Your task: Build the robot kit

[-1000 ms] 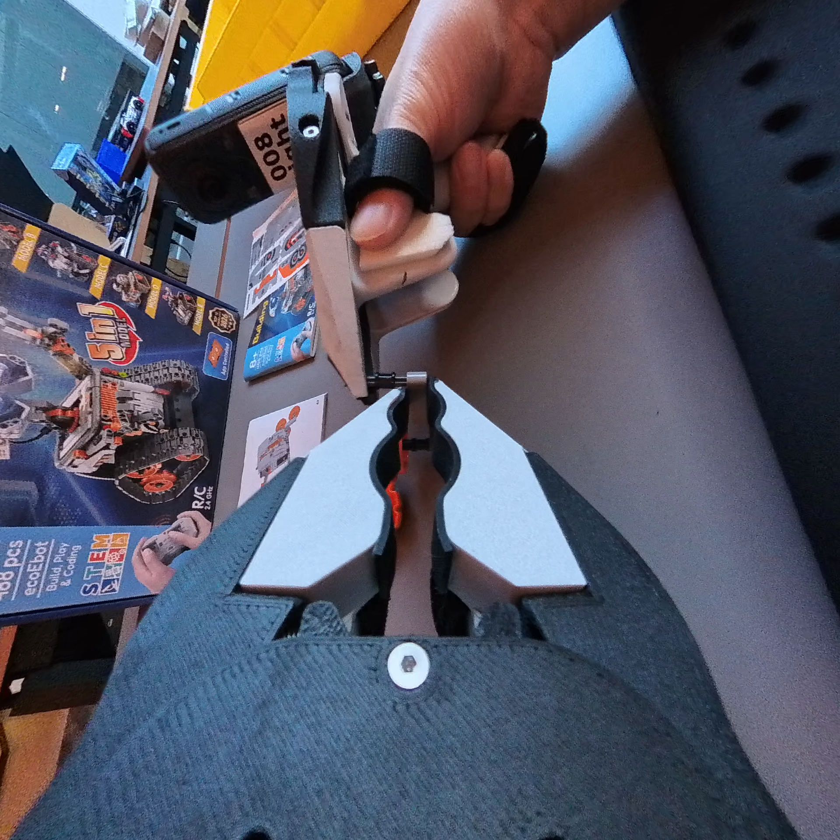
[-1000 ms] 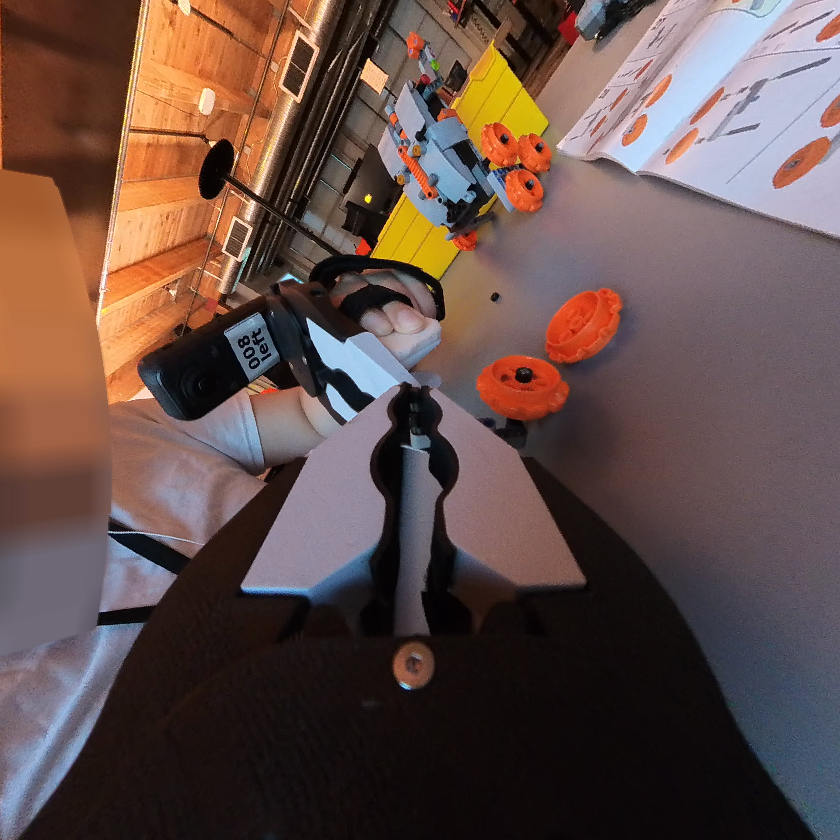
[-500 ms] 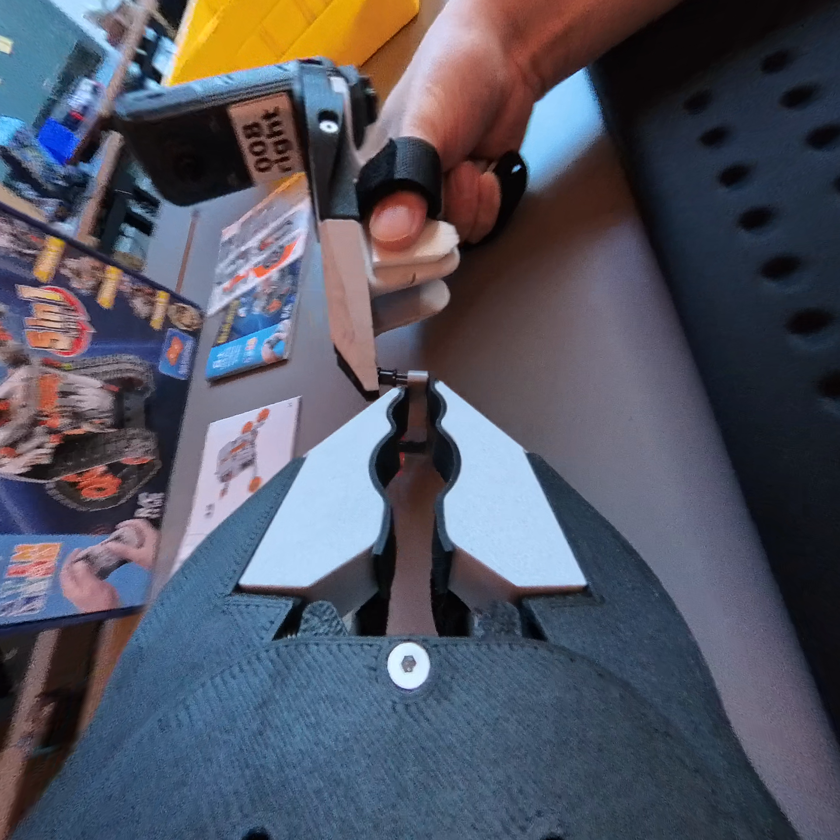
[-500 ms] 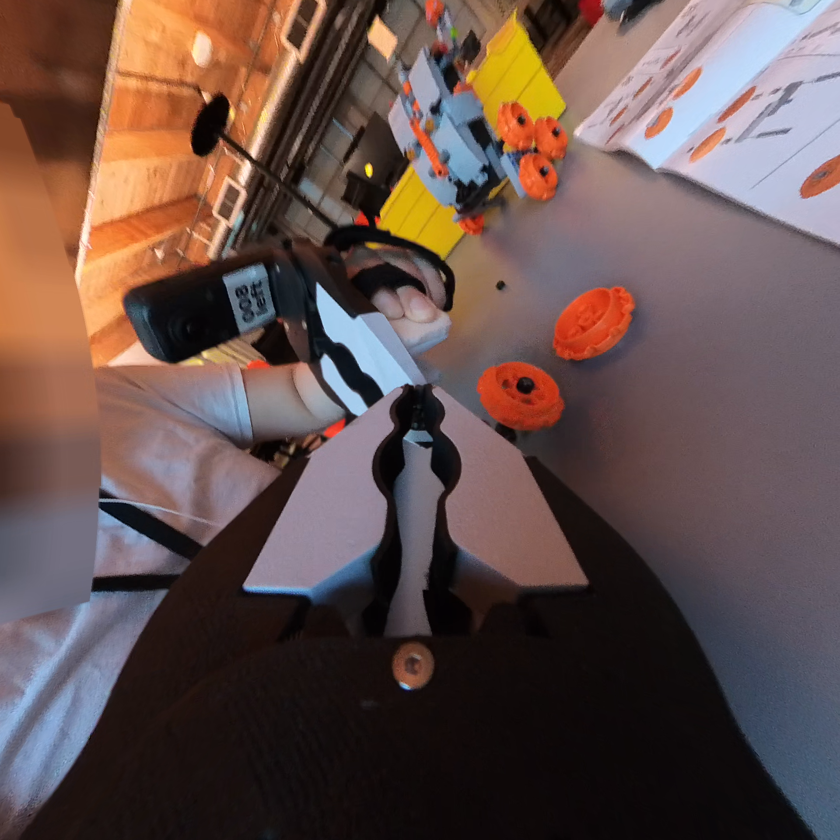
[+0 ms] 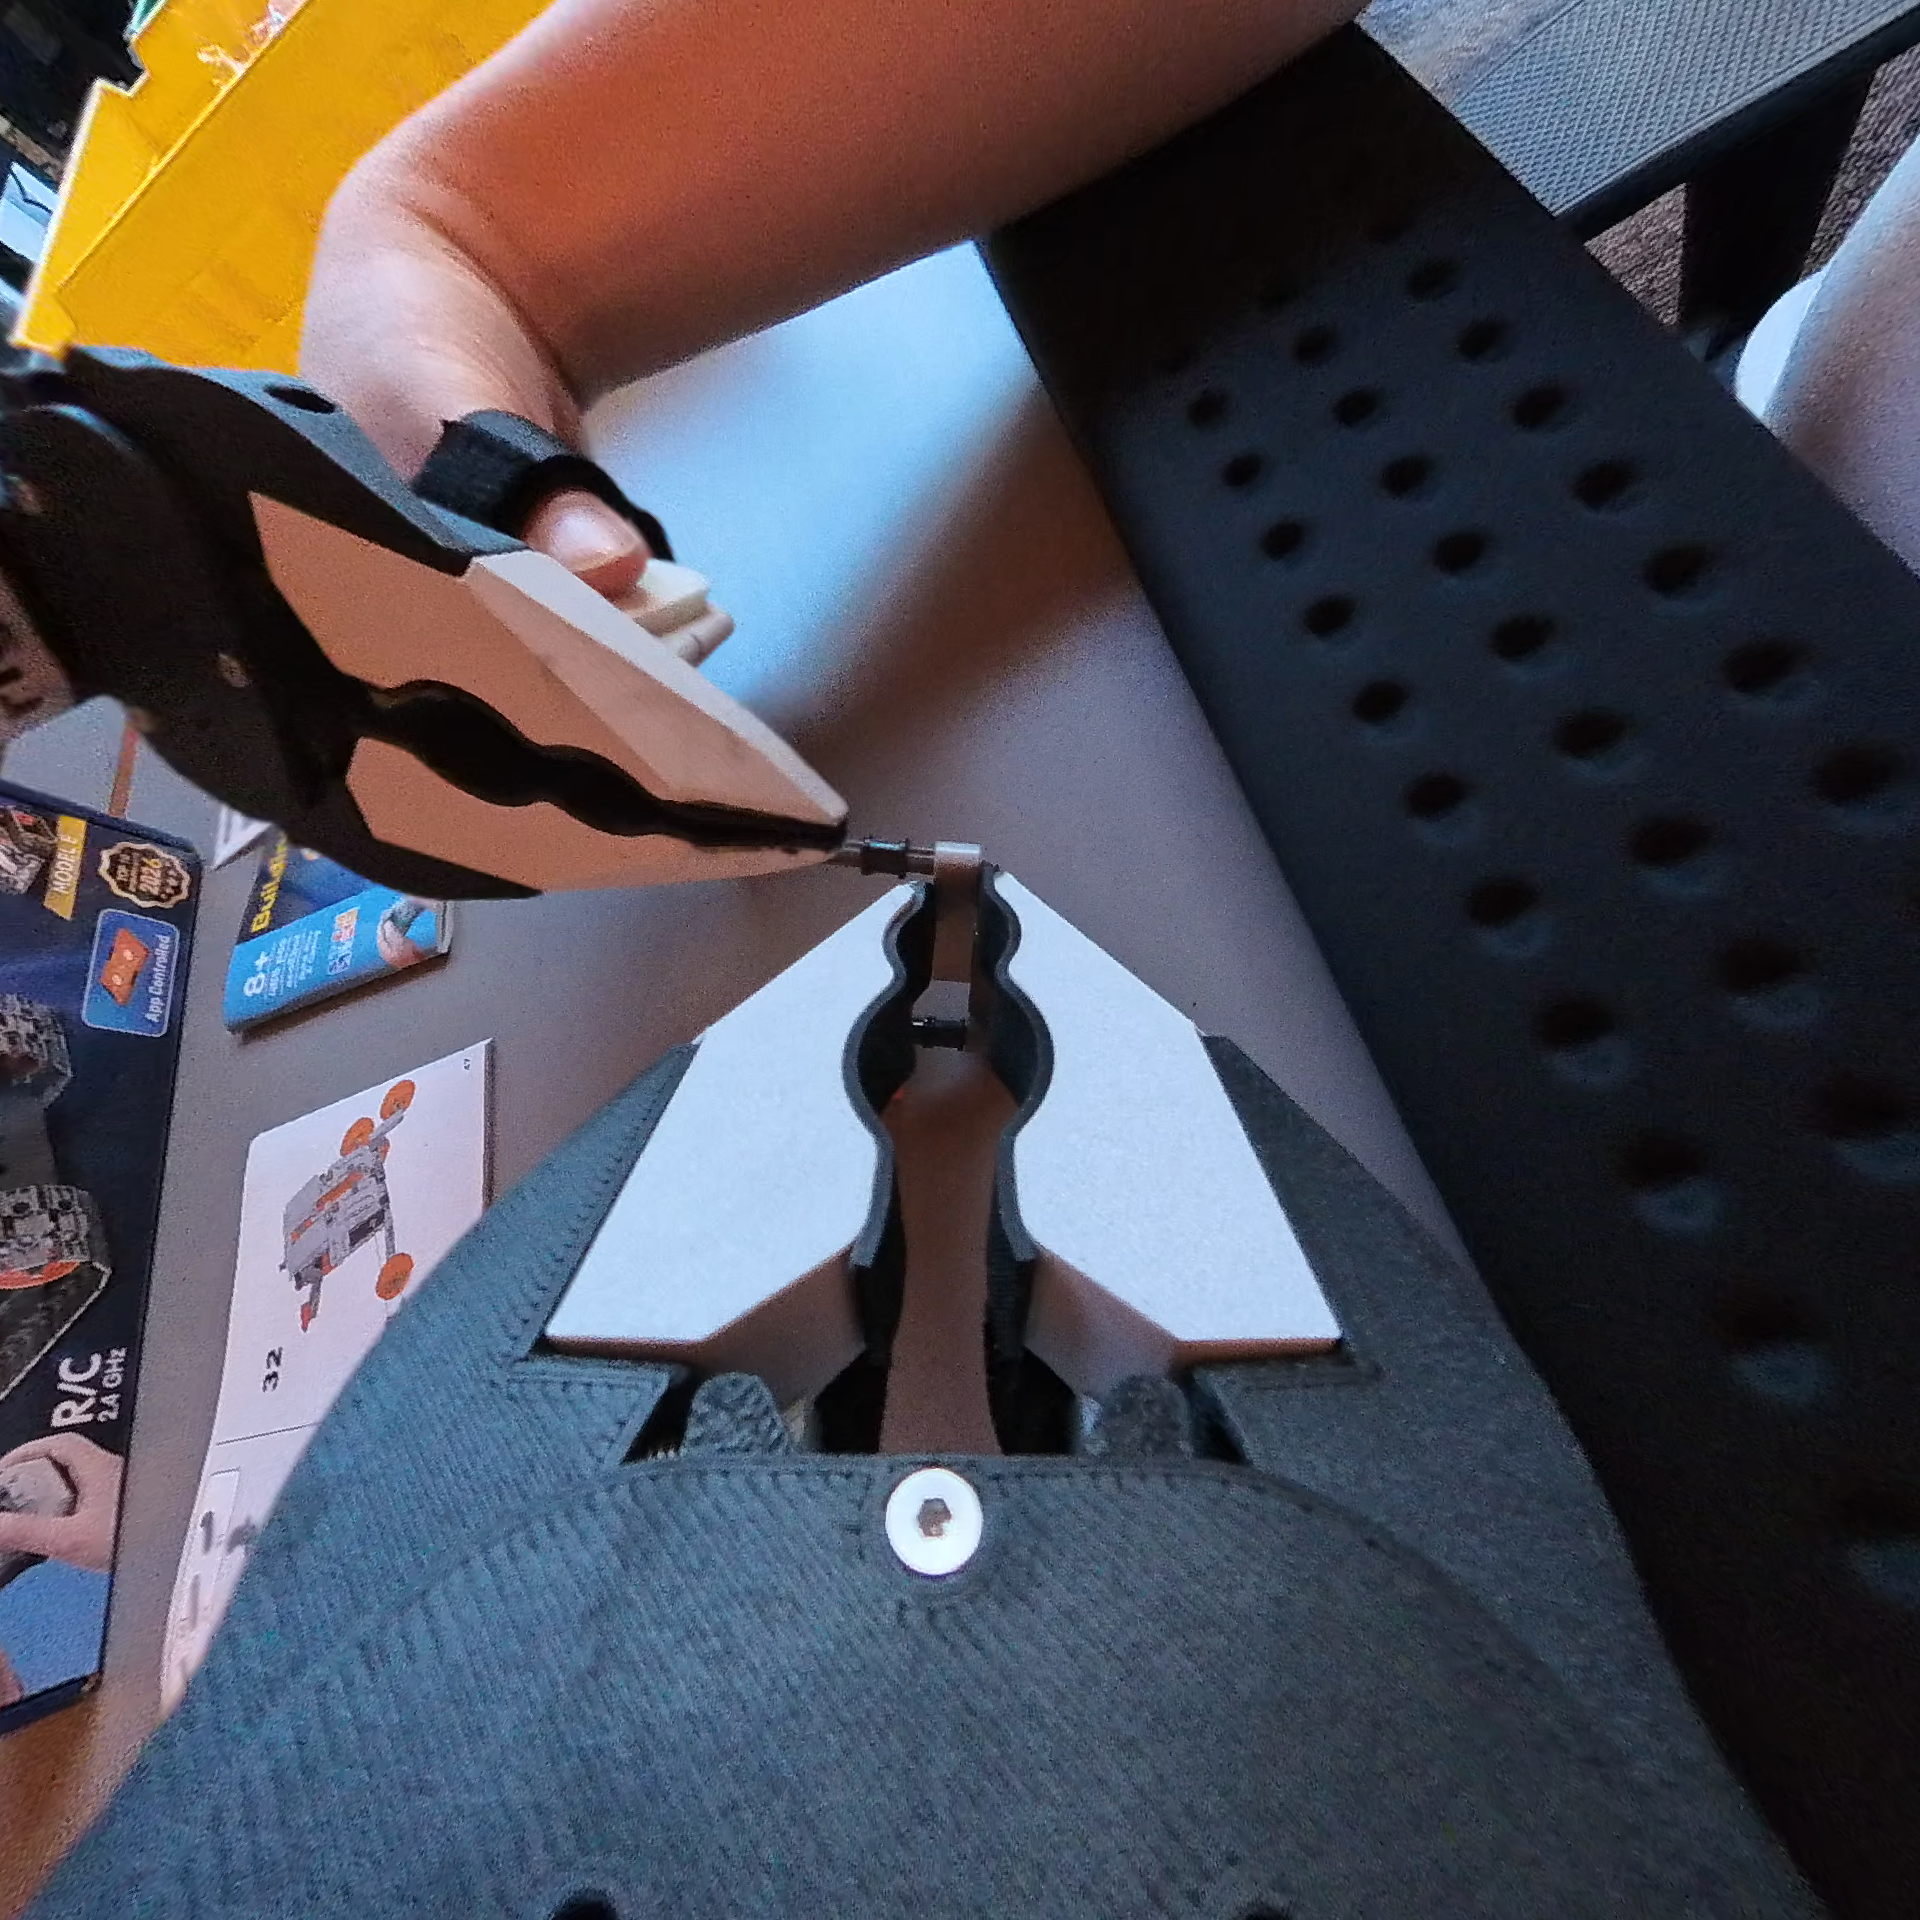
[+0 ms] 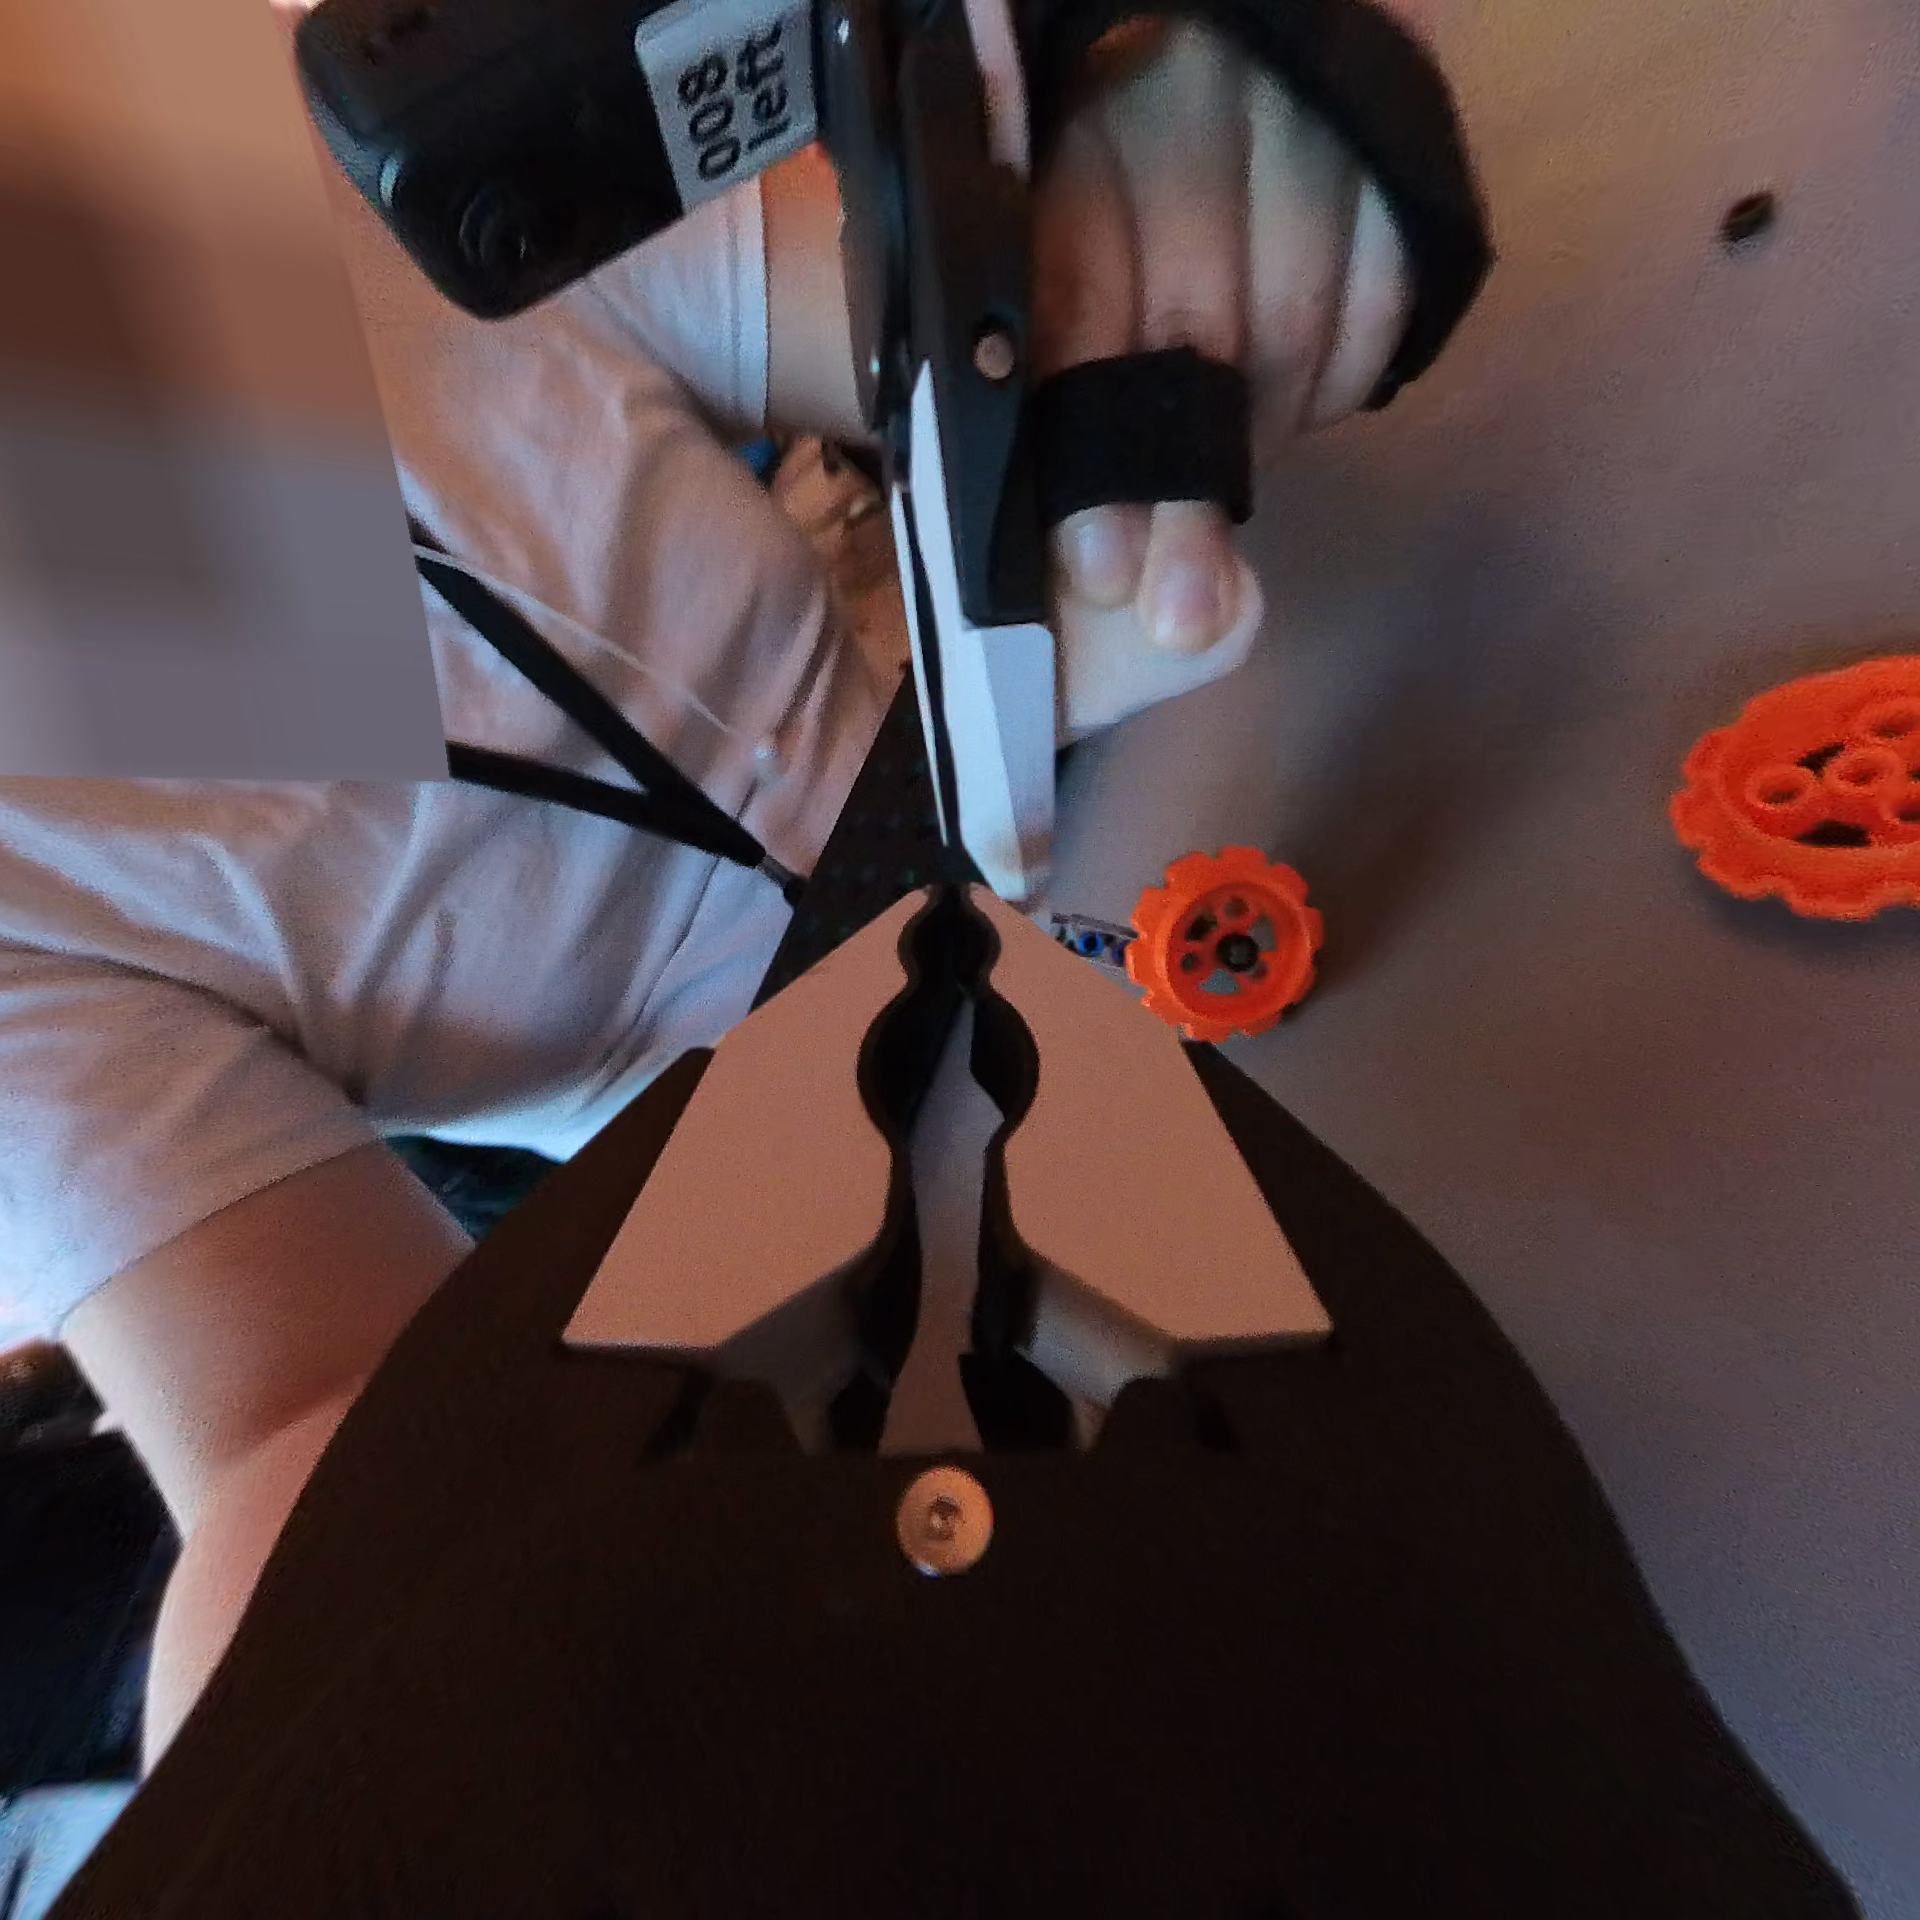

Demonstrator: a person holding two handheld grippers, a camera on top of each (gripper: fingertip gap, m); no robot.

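Clamping a small grey plastic beam point(image 5: 954, 914) in my left tool point(image 5: 951, 894), my right tool point(image 5: 831, 836) pinches a short black pin point(image 5: 883, 854) crosswise into it.

Left gripper point(image 5: 951, 894): dark grey ribbed printed shell, pale grey wedge-shaped fingers point(image 5: 1122, 1143) edged with wavy black pads, one silver hex screw point(image 5: 933, 1523) at the centre of the shell.
Right gripper point(image 6: 954, 920): black shell, the same pale wedge fingers point(image 6: 748, 1174) with scalloped black liners, a silver screw point(image 6: 943, 1521) (slightly blurred).
Camera point(image 6: 540, 156): black block mounted on the left gripper, bearing a white sticker.
Straps point(image 6: 1143, 436): black fabric loops over the finger and across the hand.
Clothing: a light short sleeve point(image 6: 260, 956) with black cords point(image 6: 603, 727) lying across the fabric.
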